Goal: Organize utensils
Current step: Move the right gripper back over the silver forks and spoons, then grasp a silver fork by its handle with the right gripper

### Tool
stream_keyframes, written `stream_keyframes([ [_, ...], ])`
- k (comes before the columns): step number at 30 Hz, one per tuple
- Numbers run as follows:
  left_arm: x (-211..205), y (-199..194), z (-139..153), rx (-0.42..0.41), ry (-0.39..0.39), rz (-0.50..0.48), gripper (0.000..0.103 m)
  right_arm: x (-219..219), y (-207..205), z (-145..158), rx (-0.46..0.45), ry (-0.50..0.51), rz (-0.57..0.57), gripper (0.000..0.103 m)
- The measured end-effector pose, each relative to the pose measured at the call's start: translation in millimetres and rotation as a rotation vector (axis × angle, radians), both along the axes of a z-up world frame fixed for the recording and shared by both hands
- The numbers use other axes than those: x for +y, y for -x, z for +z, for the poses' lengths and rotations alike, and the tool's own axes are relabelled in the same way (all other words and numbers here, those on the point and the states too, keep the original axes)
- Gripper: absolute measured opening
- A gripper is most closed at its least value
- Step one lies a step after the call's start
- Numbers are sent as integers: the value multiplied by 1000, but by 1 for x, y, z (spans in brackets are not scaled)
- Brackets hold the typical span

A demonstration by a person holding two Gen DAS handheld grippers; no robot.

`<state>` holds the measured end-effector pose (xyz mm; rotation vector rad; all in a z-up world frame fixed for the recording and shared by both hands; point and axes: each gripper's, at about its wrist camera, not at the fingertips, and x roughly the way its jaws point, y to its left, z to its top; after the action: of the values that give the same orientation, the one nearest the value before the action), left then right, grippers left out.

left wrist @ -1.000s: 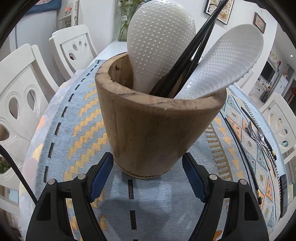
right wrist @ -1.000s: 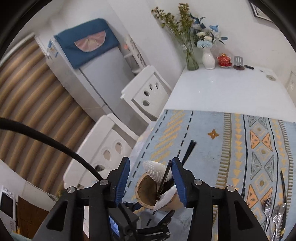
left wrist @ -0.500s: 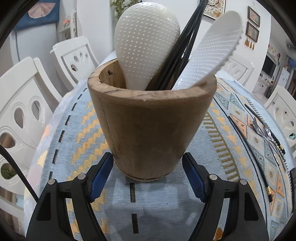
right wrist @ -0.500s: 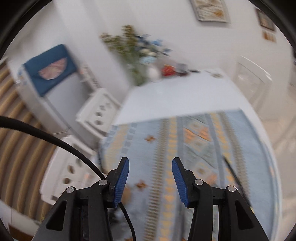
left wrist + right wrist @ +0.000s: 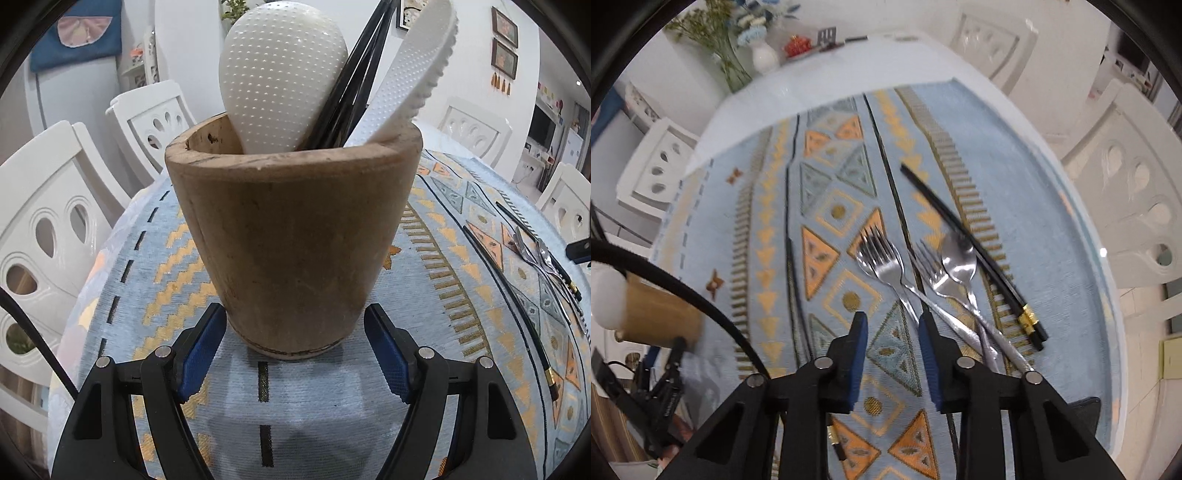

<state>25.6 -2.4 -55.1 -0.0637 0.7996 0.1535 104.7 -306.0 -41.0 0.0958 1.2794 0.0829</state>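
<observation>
Your right gripper (image 5: 892, 339) has swung away from the wooden holder (image 5: 295, 240) and now looks down on the two forks (image 5: 882, 258), the spoon (image 5: 958, 262) and the black chopsticks (image 5: 967, 240) lying together on the table, so I judge the next pick comes from there; its fingers are narrowly open and hold nothing. Your left gripper (image 5: 295, 350) stays wide around the holder's base without clearly touching it. The table wears a blue patterned cloth (image 5: 831, 206), with white chairs (image 5: 1126, 206) around and a vase of flowers (image 5: 762, 55) at the far end.
</observation>
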Motion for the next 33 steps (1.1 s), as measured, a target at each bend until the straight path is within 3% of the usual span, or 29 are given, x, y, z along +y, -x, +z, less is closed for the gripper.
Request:
stream_keyframes([
  [6,5,-1,-2,8,42,2,76,9,-18,-38,81,57,16,24],
  [11,4,-3,-3,11,25,5,77,9,-20,-59,107,121,26,23],
  [14,2,-3,-3,12,15,6,77,13,-15,-56,93,146,72,12],
  [16,2,-4,-3,13,12,7,77,15,-10,-53,123,99,125,6],
  [19,1,-4,-3,14,13,7,78,18,5,-51,176,16,189,6],
  [22,1,-4,-3,14,12,7,78,24,20,-56,210,70,249,6],
  [27,1,-4,-3,13,13,7,78,17,7,-51,244,27,196,6],
  [30,1,-5,-3,13,14,6,78,13,-7,-40,213,-33,156,7],
  [33,1,-4,-4,14,17,5,78,14,-20,-40,203,19,136,7],
])
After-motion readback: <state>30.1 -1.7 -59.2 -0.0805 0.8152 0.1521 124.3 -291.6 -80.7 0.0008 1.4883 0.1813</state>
